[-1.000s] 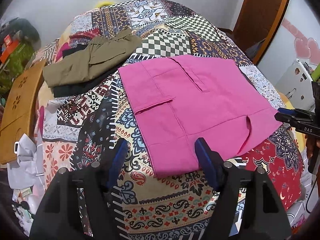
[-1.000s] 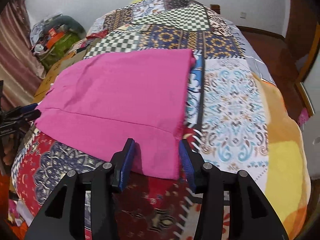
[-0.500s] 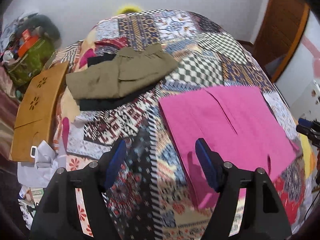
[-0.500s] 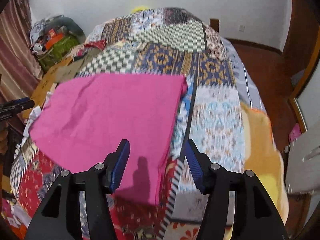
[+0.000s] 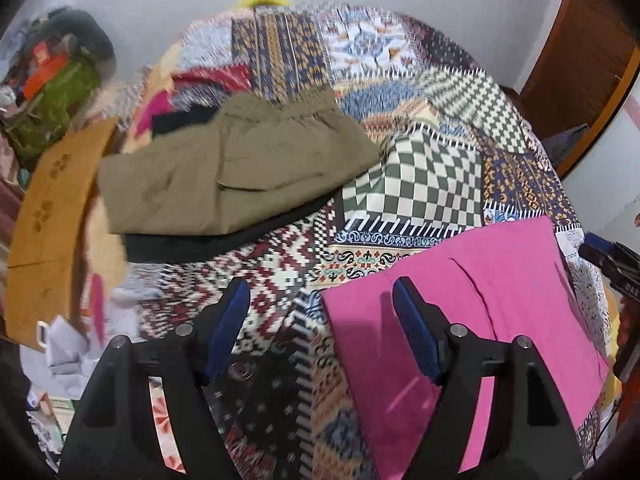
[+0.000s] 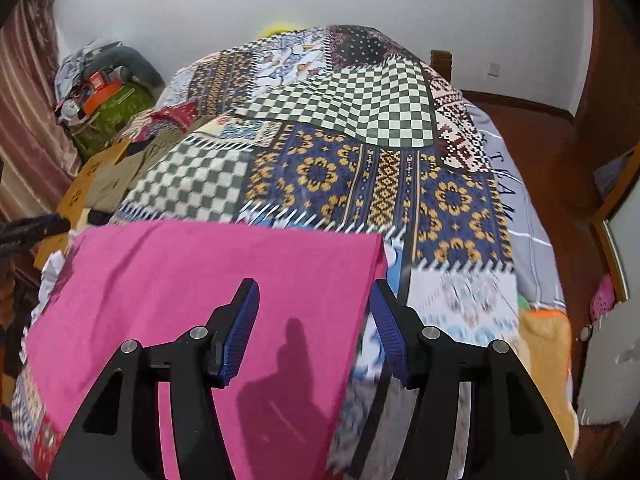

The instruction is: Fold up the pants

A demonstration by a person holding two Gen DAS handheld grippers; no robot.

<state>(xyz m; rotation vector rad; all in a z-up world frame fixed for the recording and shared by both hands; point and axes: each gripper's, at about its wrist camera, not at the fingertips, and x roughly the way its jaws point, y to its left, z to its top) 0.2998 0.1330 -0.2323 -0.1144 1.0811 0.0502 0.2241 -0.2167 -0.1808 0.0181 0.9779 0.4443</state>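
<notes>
Pink pants [image 5: 472, 304] lie folded flat on the patchwork bedspread [image 5: 412, 184]; they also show in the right wrist view [image 6: 192, 280]. My left gripper [image 5: 320, 320] is open and empty above the pants' left edge, its right finger over the pink cloth. My right gripper [image 6: 314, 320] is open and empty above the pants' right edge, which runs between its fingers. The right gripper's tip [image 5: 612, 260] shows at the right of the left wrist view. The left gripper's tip [image 6: 32, 228] shows at the left of the right wrist view.
Folded olive pants [image 5: 232, 168] lie on a dark garment [image 5: 180, 244] at the bed's far left. A brown cardboard panel [image 5: 44, 216] and a cluttered green bag [image 5: 48, 104] stand left of the bed. Wooden floor [image 6: 556, 168] lies right of the bed.
Both grippers have pulled back and up from the pants' near corners. The left view has swung left, so the pink pants now sit lower right. Both stay open and empty.
</notes>
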